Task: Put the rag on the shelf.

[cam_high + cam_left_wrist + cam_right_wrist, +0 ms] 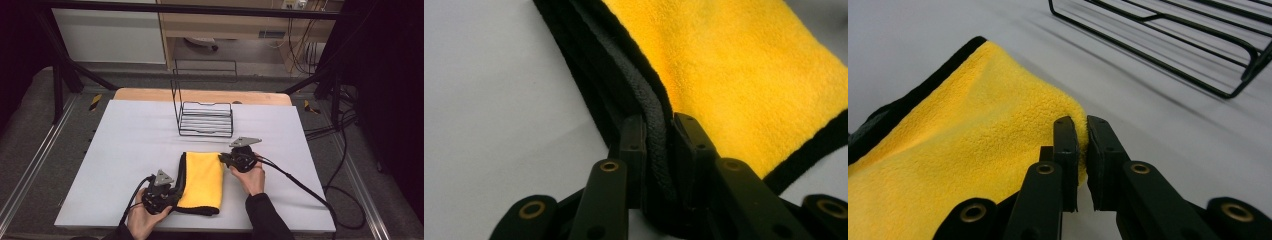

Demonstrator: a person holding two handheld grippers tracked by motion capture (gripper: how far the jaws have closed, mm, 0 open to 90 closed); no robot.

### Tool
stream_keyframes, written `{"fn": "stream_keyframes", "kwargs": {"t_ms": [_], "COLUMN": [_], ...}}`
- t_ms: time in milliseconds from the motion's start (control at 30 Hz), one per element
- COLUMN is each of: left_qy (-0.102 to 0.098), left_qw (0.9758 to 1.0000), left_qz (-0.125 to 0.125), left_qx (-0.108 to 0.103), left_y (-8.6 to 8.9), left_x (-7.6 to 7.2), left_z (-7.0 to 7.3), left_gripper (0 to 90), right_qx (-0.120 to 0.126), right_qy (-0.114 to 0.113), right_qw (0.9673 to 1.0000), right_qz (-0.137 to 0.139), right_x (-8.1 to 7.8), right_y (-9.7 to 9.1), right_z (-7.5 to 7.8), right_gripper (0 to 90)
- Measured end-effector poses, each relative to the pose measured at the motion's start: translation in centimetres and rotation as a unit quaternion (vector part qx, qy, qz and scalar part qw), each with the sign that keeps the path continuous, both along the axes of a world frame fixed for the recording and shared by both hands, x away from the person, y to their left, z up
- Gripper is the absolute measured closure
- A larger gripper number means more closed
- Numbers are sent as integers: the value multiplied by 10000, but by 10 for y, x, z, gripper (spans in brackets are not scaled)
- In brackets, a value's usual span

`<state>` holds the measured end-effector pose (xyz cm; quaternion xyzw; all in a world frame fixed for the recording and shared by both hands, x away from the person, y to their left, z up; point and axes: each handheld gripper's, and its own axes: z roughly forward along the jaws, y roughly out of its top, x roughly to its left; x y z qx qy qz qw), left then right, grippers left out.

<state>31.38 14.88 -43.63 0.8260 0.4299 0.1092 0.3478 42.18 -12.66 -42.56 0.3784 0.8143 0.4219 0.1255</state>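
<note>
Two claws, apparently both on cloth (201, 181) edges

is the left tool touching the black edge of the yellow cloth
Touching. In the left gripper view the left tool has its two jaws closed on the black trim of the yellow cloth, the trim pinched between them with no gap.

The left gripper (172, 194) is sitting low in the person's left hand (145, 216), its fingers (634, 145) pressed nearly together. The right gripper (223, 159), in the right hand (252, 179), is likewise pinching closed.
</note>
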Motion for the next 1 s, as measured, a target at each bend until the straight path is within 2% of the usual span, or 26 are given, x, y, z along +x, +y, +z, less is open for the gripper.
{"fn": "stream_keyframes", "kwargs": {"t_ms": [167,300,367,433,500,567,600,667,767,867,1000], "left_qy": [-93,-283,-316,-367,-387,-358,-308,-322,-270,-270,-330], "left_qw": [9999,9992,9991,9988,9986,9980,9981,9982,9986,9986,9988], "left_qz": [-116,-275,-275,-291,-331,-424,-433,-432,-368,-356,-323], "left_qx": [-9,-17,-56,-151,-118,-311,-304,-244,-251,-283,-169], "left_y": [6,14,20,25,29,33,34,36,38,36,29], "left_x": [1,4,7,13,19,26,30,38,51,62,75], "left_z": [1,6,11,15,18,20,20,21,22,24,27], "left_gripper": [663,553,512,477,422,344,313,269,203,138,70], "right_qx": [-195,-247,-101,-74,-24,54,83,-25,109,117,285], "right_qy": [9,-65,-173,-292,-307,-294,-293,-339,-302,-213,-80], "right_qw": [9998,9997,9998,9995,9995,9995,9995,9994,9995,9997,9995], "right_qz": [74,38,-6,44,85,100,116,75,56,-14,-48], "right_x": [9,8,5,1,-3,-7,-9,-12,-17,-20,-24], "right_y": [8,8,6,4,0,-4,-7,-10,-18,-26,-38], "right_z": [-11,-14,-10,-3,4,9,10,13,12,9,5], "right_gripper": [828,752,639,562,484,407,376,292,221,159,98]}}
